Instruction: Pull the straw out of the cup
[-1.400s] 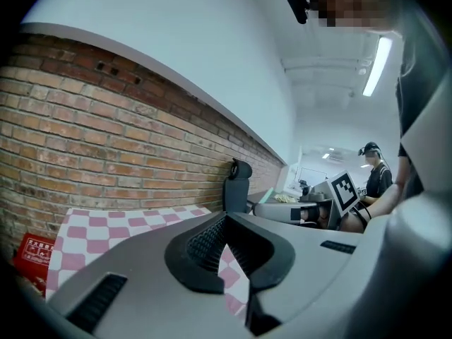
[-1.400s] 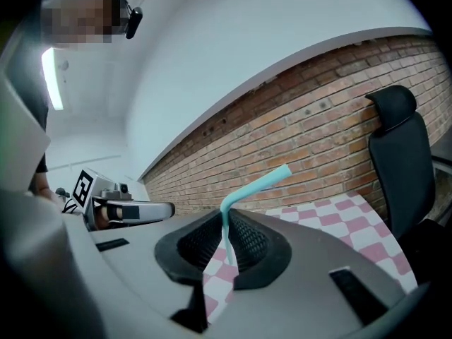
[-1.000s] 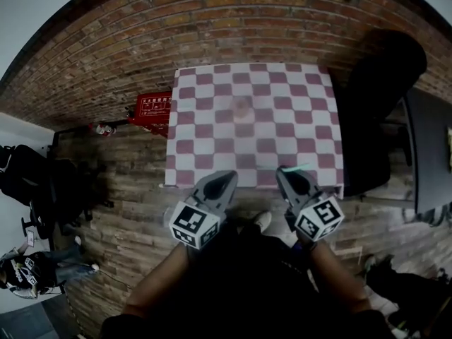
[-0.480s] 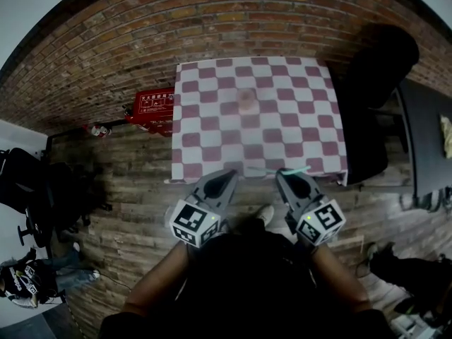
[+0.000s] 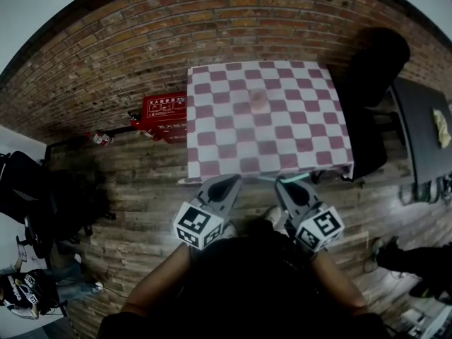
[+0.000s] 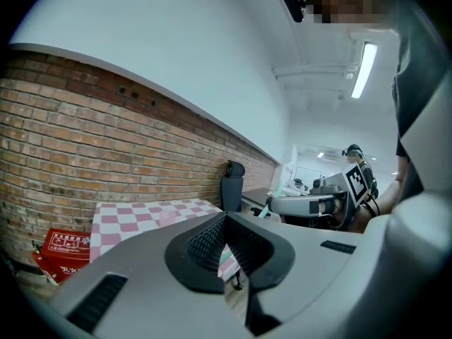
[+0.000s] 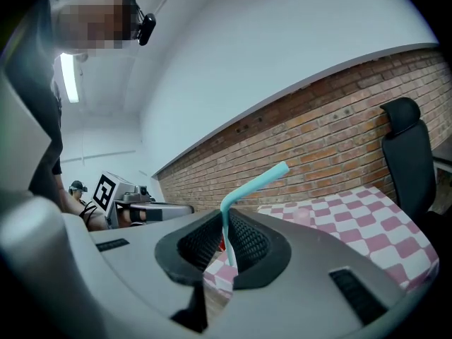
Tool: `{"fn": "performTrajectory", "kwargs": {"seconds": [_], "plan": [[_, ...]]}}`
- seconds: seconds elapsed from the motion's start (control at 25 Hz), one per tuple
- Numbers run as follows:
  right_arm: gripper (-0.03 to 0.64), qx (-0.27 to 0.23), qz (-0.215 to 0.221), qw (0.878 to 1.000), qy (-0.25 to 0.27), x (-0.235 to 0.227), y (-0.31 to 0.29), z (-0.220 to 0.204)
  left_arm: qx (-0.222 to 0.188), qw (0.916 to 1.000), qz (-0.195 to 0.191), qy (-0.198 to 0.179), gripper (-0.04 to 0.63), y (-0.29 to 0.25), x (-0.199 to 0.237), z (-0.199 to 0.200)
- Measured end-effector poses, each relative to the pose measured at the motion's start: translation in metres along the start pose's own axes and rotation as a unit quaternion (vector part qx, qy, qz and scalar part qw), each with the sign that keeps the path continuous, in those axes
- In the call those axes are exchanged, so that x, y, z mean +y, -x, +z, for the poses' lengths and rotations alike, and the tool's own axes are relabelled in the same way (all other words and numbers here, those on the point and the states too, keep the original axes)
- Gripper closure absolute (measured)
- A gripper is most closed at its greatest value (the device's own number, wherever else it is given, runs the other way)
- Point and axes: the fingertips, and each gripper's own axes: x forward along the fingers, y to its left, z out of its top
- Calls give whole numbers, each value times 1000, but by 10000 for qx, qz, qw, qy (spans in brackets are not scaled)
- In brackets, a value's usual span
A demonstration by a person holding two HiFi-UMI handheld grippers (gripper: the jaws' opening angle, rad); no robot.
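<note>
Straw looks already out, pinched in the right gripper's jaws. The cup sits on the surface at 12 o'clock, well apart. Left gripper jaws are pressed together, empty. I'd just keep that pinch steady and stay clear of the cup. Since a second ago both grippers have backed off the surface edge.
</note>
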Motion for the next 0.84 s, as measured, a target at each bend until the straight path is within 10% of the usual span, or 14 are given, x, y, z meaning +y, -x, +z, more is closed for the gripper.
{"fn": "performTrajectory", "kwargs": {"seconds": [0.84], "plan": [[578, -181, -449, 9988, -72, 86, 13, -19, -52, 9993, -375, -70, 588, 78, -4, -16]]}}
